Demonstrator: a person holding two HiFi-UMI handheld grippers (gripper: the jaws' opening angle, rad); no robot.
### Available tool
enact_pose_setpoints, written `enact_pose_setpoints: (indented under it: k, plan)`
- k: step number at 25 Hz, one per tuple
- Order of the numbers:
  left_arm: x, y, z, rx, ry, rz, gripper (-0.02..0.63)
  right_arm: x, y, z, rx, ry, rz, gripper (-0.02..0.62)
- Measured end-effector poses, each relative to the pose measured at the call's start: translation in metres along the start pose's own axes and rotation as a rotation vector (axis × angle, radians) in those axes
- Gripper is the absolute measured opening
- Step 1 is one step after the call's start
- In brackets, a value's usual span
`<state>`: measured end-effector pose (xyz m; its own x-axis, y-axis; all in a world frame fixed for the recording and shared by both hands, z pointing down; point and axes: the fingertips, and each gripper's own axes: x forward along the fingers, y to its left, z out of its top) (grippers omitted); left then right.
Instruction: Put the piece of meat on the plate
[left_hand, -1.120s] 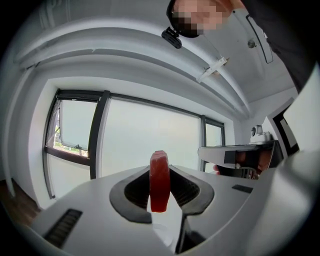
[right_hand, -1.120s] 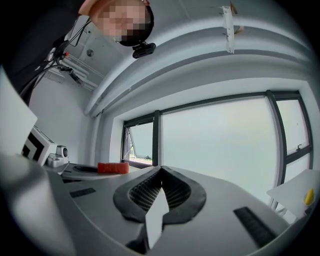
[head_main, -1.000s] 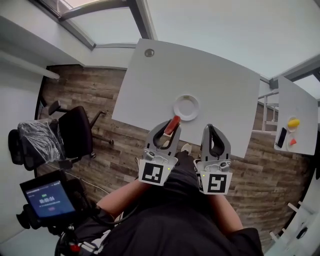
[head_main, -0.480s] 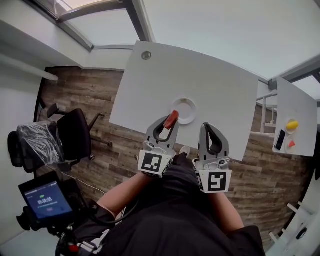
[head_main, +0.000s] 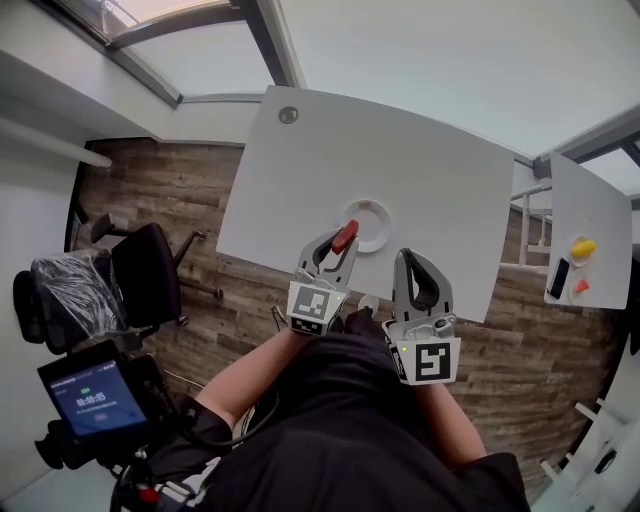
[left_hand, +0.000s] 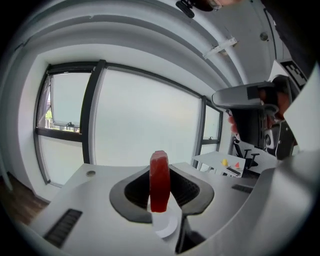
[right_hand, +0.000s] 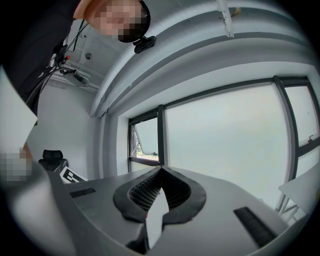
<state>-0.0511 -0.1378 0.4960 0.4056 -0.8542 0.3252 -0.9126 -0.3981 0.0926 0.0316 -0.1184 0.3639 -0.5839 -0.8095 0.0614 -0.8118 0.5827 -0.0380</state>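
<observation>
A red piece of meat (head_main: 344, 236) stands upright between the tips of my left gripper (head_main: 341, 246), which is shut on it. In the left gripper view the meat (left_hand: 159, 177) fills the gap between the dark pads (left_hand: 131, 192), and a bit of the white plate (left_hand: 166, 226) shows just below it. The round white plate (head_main: 373, 222) lies on the white table (head_main: 420, 170), and the meat hangs over its near left rim. My right gripper (head_main: 413, 258) hovers to the right over the table's front edge, shut with nothing in it (right_hand: 160, 172).
A second white table (head_main: 590, 210) at the right carries a yellow thing (head_main: 583, 247), a small orange one and a dark phone. A black office chair (head_main: 145, 270) stands on the wooden floor at the left. A round cable hole (head_main: 288, 115) sits at the table's far left corner.
My left gripper has carried the meat down and forward, from the table's front edge to the plate's near rim. The right gripper has shifted only a little.
</observation>
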Motion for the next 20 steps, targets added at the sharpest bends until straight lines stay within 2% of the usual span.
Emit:
enact_pose_setpoints:
  k: [8,12,17,20]
  plan:
    - [0.019,0.006,-0.037,-0.009,0.064,0.020,0.094,-0.001,-0.004,-0.008,0.024,0.024,-0.020,0.005]
    - [0.026,0.001,-0.050,0.014,0.091,-0.003,0.094,0.001,-0.001,-0.007,0.010,0.025,-0.032,0.005]
    - [0.028,0.000,-0.071,-0.024,0.119,-0.036,0.094,-0.002,0.002,-0.013,0.015,0.054,-0.041,0.005]
    - [0.032,-0.002,-0.079,0.013,0.142,-0.060,0.094,-0.007,0.004,-0.012,0.018,0.056,-0.055,0.005]
